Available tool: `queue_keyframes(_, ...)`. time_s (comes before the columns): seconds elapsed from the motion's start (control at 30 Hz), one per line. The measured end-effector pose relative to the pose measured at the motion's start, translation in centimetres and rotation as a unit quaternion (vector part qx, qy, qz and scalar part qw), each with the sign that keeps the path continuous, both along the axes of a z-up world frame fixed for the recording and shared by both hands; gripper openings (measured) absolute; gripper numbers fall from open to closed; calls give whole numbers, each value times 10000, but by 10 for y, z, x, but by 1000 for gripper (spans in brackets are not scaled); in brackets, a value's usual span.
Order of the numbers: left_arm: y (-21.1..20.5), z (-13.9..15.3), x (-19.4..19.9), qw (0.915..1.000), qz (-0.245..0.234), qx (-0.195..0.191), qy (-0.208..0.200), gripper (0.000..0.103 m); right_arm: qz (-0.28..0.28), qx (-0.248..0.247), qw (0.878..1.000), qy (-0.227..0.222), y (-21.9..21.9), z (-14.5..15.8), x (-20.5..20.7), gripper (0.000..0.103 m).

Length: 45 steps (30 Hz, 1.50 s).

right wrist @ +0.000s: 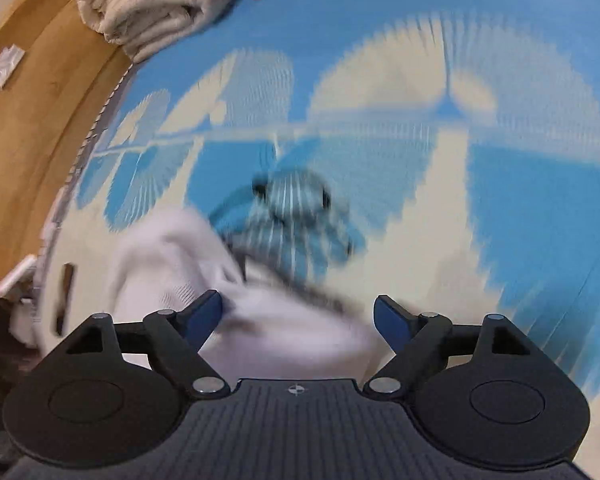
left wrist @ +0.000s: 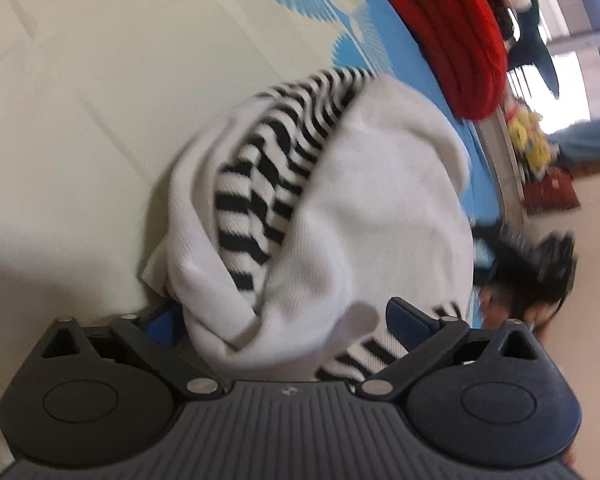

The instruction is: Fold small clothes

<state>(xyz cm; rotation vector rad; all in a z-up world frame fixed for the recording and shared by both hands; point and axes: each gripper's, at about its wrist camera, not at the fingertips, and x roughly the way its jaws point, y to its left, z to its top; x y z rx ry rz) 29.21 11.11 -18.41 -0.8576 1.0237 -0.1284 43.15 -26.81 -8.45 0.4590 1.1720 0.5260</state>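
Observation:
A white garment with black-and-white striped parts (left wrist: 340, 216) lies bunched between the spread fingers of my left gripper (left wrist: 284, 316), draped over its front; the jaws stand wide apart. In the right wrist view the same white cloth (right wrist: 284, 332) lies blurred between the open fingers of my right gripper (right wrist: 298, 314), with a dark striped edge (right wrist: 300, 284) showing. The cloth rests on a blue-and-cream patterned sheet (right wrist: 500, 208). Whether either gripper pinches the cloth is hidden.
A red knit item (left wrist: 452, 32) lies at the far edge of the sheet. A folded cream towel (right wrist: 152, 4) sits at the top left beside a wooden surface (right wrist: 32, 128). Dark and yellow objects (left wrist: 528, 136) lie beyond the bed edge.

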Motion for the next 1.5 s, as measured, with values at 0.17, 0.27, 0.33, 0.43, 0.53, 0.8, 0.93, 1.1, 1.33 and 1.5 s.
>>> queue_keyframes(0.17, 13, -2, 18, 9990, 330, 231, 197, 39, 233, 2, 9984, -519, 23, -4, -21, 40)
queue_keyframes(0.27, -3, 24, 89, 9934, 0, 1138, 143, 38, -406, 178, 9960, -780, 23, -1, -21, 25)
queue_keyframes(0.33, -15, 40, 151, 9870, -105, 1605, -22, 38, -991, 255, 9877, -1185, 13, 6, -18, 20)
queue_keyframes(0.43, -71, 64, 258, 9619, -935, 2520, -497, 37, -1799, 424, 9726, -1411, -27, 11, -11, 18)
queue_keyframes(0.53, -139, 81, 326, 9367, -1555, 3003, -911, 38, -2034, 455, 9673, -1443, -64, -3, -24, 18)
queue_keyframes(0.8, -188, 85, 369, 9188, -1917, 3197, -1301, 51, -2138, 1434, 9569, -1346, -111, -52, -84, 20)
queue_keyframes(0.93, -154, 94, 382, 9281, -1058, 3291, -1385, 81, -2678, 549, 9472, -1677, -126, -28, -82, 23)
queue_keyframes(1.1, -138, 113, 376, 9222, -1341, 3195, -1715, 92, -2566, 12, 9288, -2674, -99, 26, -65, 24)
queue_keyframes(1.33, -154, 113, 320, 8591, -1903, 4388, -1821, 97, -2770, -1436, 9270, -2082, -51, 2, 32, 53)
queue_keyframes(1.5, -154, 140, 192, 8227, -1509, 4888, -2479, 103, -2727, -1395, 9102, -2788, -55, 54, -59, 69)
